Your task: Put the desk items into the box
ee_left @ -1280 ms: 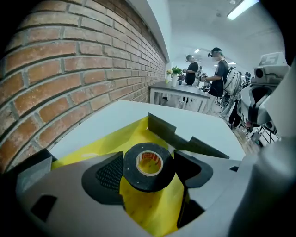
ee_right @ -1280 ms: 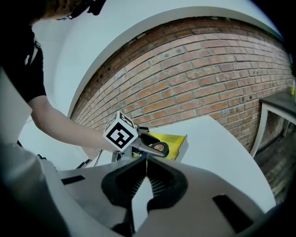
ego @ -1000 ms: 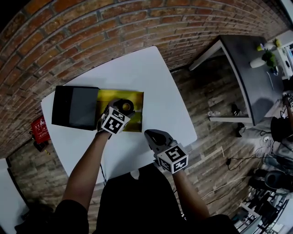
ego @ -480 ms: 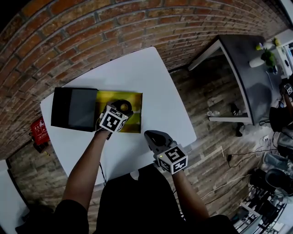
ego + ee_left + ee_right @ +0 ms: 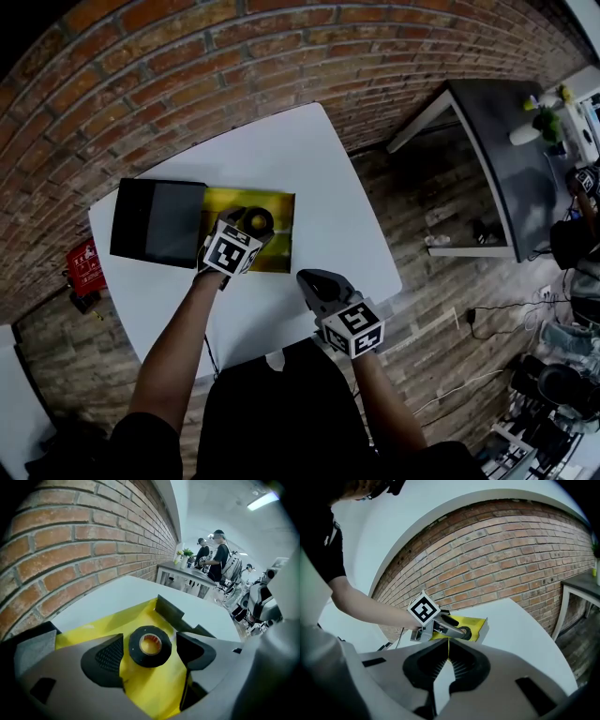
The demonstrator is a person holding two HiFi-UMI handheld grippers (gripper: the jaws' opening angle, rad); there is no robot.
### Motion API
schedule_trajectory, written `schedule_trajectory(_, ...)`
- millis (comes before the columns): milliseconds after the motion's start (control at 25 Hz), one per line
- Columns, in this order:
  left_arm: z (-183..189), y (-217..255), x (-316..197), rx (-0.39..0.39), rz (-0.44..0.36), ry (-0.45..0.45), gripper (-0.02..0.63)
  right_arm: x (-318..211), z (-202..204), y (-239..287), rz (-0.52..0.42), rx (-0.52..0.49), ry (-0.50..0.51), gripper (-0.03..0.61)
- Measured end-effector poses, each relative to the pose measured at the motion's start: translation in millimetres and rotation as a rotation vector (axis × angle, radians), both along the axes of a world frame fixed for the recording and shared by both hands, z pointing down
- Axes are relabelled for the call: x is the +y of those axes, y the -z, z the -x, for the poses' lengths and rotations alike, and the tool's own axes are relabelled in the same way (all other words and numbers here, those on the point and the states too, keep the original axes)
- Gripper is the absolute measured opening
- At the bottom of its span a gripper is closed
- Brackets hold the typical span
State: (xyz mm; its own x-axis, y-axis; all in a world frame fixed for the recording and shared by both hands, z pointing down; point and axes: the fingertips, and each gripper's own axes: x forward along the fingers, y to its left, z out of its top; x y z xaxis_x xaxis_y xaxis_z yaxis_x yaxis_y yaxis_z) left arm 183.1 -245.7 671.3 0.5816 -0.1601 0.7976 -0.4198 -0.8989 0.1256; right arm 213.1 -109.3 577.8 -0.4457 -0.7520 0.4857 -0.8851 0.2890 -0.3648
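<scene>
Even indoor light, fairly bright. The white tabletop is brightest in the head view, near blown out, and shadows on it are soft and faint. Strong fisheye: the brick wall bows, and the corners fall to black vignette. Left gripper view: the ceiling strip lamp glares top right. The jaws close to the lens are soft, the yellow of the box is saturated, and the left edge is dark. Far people are small, low detail. Right gripper view: wall bent into an arc, foreground jaws blurred and shaded. Light seems overhead, hard to be sure.
</scene>
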Motion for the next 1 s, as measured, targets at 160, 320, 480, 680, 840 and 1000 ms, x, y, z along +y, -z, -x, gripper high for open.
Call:
schedule_trajectory(160,9.2,21.2,1.5,0.03,-0.038,0.03,0.347,-0.1,-1.4,5.3,-0.025,0.014,0.003,0.021)
schedule_trajectory(320,21.9,46.0,10.3,0.072,-0.061,0.077,0.347,2.0,-4.5,15.6,-0.053,0.012,0.002,0.021)
schedule_trajectory(480,39.2,73.3,21.5,0.116,-0.082,0.126,0.324,0.3,-7.1,25.3,-0.082,0.012,0.012,0.021)
schedule_trajectory(680,70.0,102.4,40.2,0.153,-0.112,0.191,0.23,-3.4,-1.7,37.7,-0.114,0.001,0.039,0.021)
schedule_trajectory(840,94.5,122.3,57.1,0.188,-0.13,0.266,0.168,-8.4,5.4,51.6,-0.151,-0.009,0.08,0.021)
schedule_trajectory(1000,115.9,137.4,74.1,0.222,-0.139,0.322,0.115,-10.2,15.0,64.1,-0.178,-0.004,0.106,0.021)
